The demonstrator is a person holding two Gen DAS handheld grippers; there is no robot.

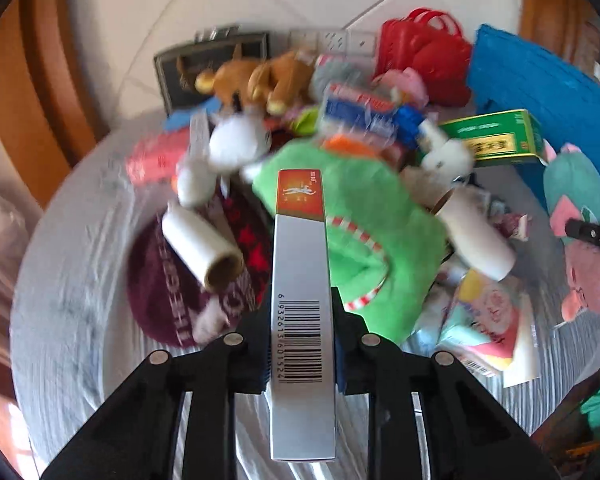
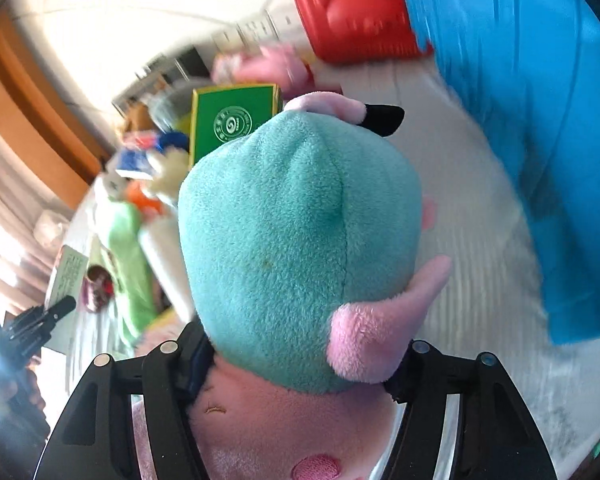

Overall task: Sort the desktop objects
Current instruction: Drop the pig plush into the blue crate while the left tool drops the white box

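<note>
Above the clutter, left jaws clench a silver box; right jaws clench a plush toy.

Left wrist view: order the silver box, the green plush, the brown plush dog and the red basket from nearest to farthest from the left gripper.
1. Silver box: clamped in the left gripper.
2. Green plush: just beyond, slightly right.
3. Brown plush dog: far, left of centre.
4. Red basket: farthest, upper right, against the wall.

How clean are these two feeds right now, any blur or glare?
Left wrist: silver box sharp, clutter behind motion-smeared. Right wrist: teal-and-pink plush sharp, red basket and blue bin smeared, window glare washing out the left edge.
</note>
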